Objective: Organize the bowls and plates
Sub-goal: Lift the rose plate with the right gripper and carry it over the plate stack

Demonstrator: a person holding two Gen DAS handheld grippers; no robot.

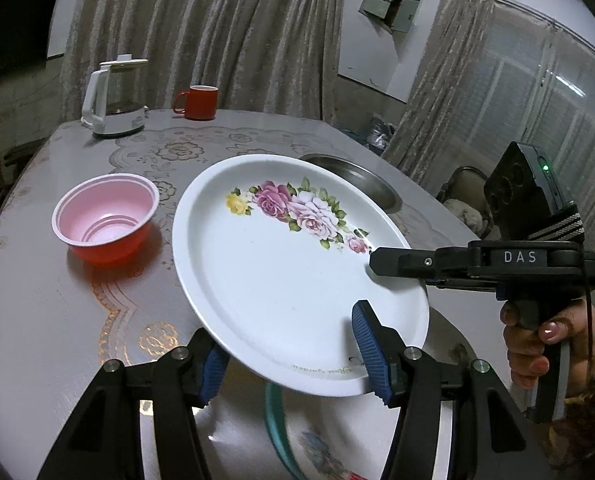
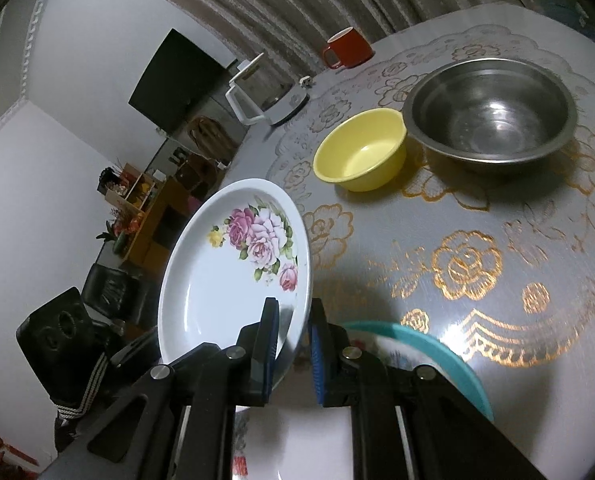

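Blue-padded fingers of the left gripper (image 1: pixel 293 354) straddle the near rim of the white rose plate (image 1: pixel 297 276), one finger under it and one above; they look spread rather than pinched, so I judge that tool released. From the right, the right gripper (image 2: pixel 293 354) has the same plate's edge between its closely set pads and seems clamped on it, carrying the plate tilted above the table (image 1: pixel 57 300). Directly beneath, at the table's near edge, lies a teal-rimmed plate (image 2: pixel 449 354) with a floral print, which looks like the start of a plate stack. Bowls are unsorted and apart: a pink bowl (image 1: pixel 105 220) toward the left edge, a yellow bowl (image 2: pixel 361 150) just beside a steel bowl (image 2: pixel 491 110) further in. At the far edge stand a kettle (image 1: pixel 113 100) and a red mug (image 1: pixel 199 102). My reading: the task is early, with one plate placed, this one in transit and all bowls left to nest.
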